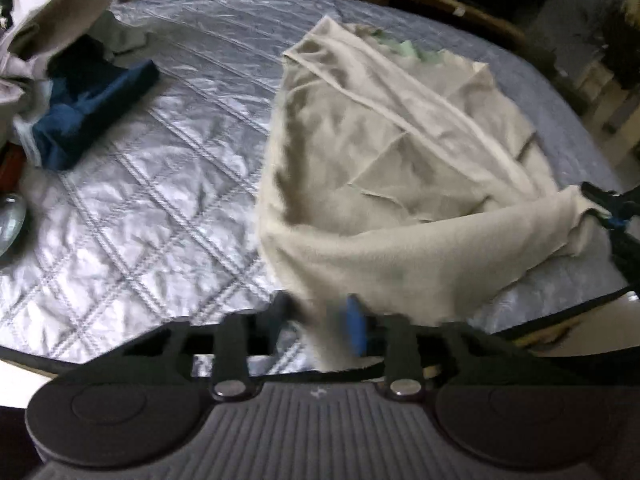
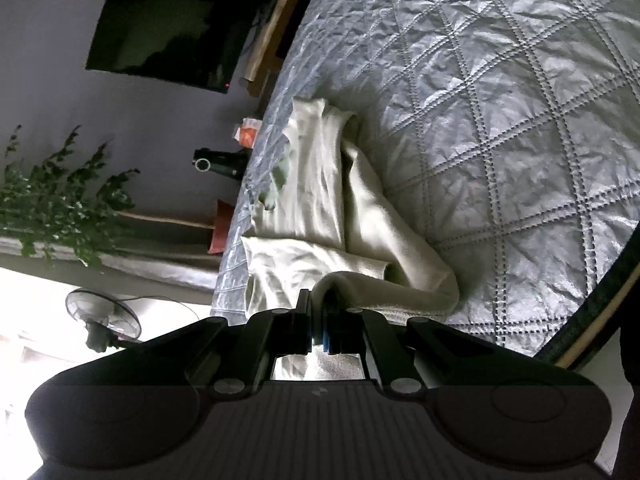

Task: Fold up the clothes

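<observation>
Mid-fold: the beige garment (image 1: 392, 168) lies on the quilt (image 1: 160, 184) at two o'clock — left gripper (image 1: 320, 332) and right gripper (image 2: 318, 332) both clamp its near edge. Next — carry that edge across evenly.

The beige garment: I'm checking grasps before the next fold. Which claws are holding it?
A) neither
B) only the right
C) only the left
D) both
D: the left claw pinches the beige garment at its near edge, and the right claw is shut on another edge of it.
</observation>
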A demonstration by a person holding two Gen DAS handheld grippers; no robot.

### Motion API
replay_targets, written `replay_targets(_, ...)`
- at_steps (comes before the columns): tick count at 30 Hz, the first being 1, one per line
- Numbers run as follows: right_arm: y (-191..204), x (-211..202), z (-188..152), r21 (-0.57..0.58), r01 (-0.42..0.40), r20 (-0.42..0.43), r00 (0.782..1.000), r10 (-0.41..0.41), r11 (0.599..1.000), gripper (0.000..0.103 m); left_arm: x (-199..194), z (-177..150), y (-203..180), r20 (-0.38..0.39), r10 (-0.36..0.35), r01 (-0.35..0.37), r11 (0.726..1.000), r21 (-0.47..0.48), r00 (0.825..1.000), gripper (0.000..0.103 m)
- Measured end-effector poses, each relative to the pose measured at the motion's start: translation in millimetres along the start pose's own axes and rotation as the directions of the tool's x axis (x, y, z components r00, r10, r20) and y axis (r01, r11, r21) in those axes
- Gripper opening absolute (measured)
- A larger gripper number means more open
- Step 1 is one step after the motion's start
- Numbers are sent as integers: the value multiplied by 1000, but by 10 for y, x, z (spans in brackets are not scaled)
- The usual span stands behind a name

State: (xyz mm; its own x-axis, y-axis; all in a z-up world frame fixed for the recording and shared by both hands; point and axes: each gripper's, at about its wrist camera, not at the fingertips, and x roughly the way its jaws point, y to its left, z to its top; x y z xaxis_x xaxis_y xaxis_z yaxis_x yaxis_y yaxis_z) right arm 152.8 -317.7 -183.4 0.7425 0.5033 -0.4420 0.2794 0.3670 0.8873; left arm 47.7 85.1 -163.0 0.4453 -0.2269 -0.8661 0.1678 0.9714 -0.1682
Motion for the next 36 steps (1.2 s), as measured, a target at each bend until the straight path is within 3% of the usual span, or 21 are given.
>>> replay_targets(1,-6,-3,3,1,-1,1,1000,1,1000,6,3,4,39,-8,-20,19,1000,-25,1000,4)
replay_targets(5,-14,-11,17,5,-11,7,1000,11,1000,6,32,21,141,-22,-79,76,991,-107,997,3)
replay_targets(12,79,-122,-22,-55,17,31,999,-15,998,6,-173,130,342,52,-106,116,963,-243,993,2)
replay_targets(19,217,-293,-146,-110,54,65,997,-47,992,6,-41,474,490,60,-178,187,901,-390,982,2)
replay_targets(26,267,-171,29,-33,59,79,995,-57,998,6,260,923,539,74,-232,237,829,-506,970,3)
replay_targets(31,271,246,397,-43,98,78,992,-94,994,12,594,1124,634,19,-189,165,796,-583,982,3)
replay_targets(34,292,291,493,-100,134,100,987,-124,986,12,549,1097,622,49,-90,102,831,-547,995,3)
replay_targets(36,367,202,418,-210,179,123,980,-156,961,13,494,1033,612,88,-44,82,858,-507,995,3)
